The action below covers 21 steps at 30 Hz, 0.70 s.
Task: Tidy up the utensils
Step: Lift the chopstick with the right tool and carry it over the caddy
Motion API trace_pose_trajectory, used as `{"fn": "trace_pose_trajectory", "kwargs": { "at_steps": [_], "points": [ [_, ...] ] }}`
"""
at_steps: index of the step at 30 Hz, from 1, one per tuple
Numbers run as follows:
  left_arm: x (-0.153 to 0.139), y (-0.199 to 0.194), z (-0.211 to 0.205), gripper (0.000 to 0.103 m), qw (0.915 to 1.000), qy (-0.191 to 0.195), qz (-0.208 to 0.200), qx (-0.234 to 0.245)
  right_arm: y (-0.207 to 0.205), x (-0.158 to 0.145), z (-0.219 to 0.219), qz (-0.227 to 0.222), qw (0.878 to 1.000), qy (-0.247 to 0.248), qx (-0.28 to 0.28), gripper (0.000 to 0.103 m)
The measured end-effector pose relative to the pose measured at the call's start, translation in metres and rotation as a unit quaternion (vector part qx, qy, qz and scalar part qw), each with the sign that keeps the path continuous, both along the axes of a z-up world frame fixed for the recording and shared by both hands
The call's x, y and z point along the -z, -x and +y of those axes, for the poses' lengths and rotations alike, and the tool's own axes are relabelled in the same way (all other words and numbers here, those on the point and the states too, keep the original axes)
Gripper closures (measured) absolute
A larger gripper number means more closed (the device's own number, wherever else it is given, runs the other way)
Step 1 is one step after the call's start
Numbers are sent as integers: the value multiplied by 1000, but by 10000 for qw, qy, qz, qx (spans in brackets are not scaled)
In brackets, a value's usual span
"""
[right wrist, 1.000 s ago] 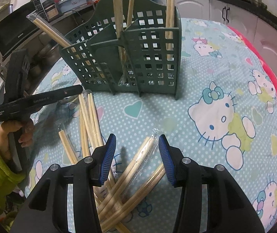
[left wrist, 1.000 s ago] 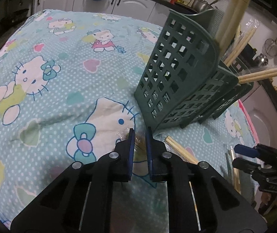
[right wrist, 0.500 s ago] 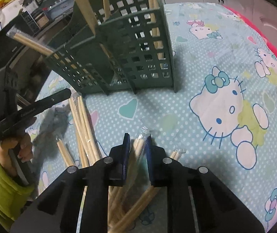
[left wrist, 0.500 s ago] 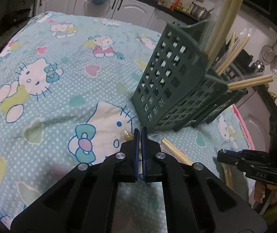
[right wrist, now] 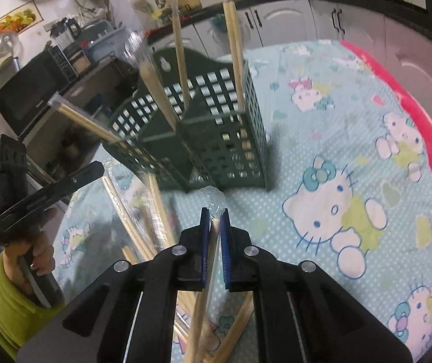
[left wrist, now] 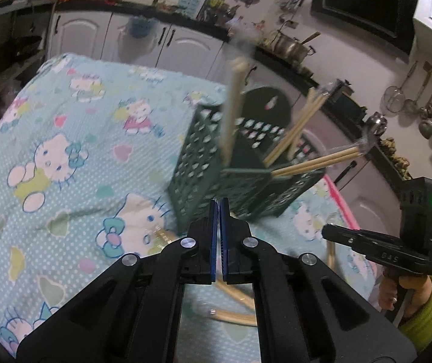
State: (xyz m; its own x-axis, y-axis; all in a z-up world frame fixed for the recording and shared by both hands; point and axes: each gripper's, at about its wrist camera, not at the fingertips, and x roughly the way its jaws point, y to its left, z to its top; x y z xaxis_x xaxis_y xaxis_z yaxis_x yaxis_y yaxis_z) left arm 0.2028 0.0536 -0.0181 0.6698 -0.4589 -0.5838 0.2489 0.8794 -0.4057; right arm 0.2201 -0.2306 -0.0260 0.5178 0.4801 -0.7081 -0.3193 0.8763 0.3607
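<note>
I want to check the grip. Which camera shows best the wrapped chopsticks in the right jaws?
The right wrist view: the wrapped chopsticks sit between the closing jaws of the right gripper. The left wrist view shows that gripper only from the side.

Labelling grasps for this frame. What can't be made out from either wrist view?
- Left gripper: shut, but whether it pinches a wrapper is hidden between the pads.
- Right gripper: closing on wrapped chopsticks; their lower end is cut off by the frame edge.
- Green caddy: blurred in the left view, compartment contents unclear.
</note>
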Motion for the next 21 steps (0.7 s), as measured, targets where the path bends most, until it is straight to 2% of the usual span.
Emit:
{"fn": "trace_pose_trajectory", "kwargs": {
  "at_steps": [6, 21],
  "points": [
    [-21, 9, -13, 103, 9995, 44, -254, 193, 6, -20, 5, -253, 9997, -65, -27, 97],
    [-54, 27, -36, 103, 9967, 156, -604, 510, 21, -58, 9, -823, 9965, -114, -114, 97]
  ]
}}
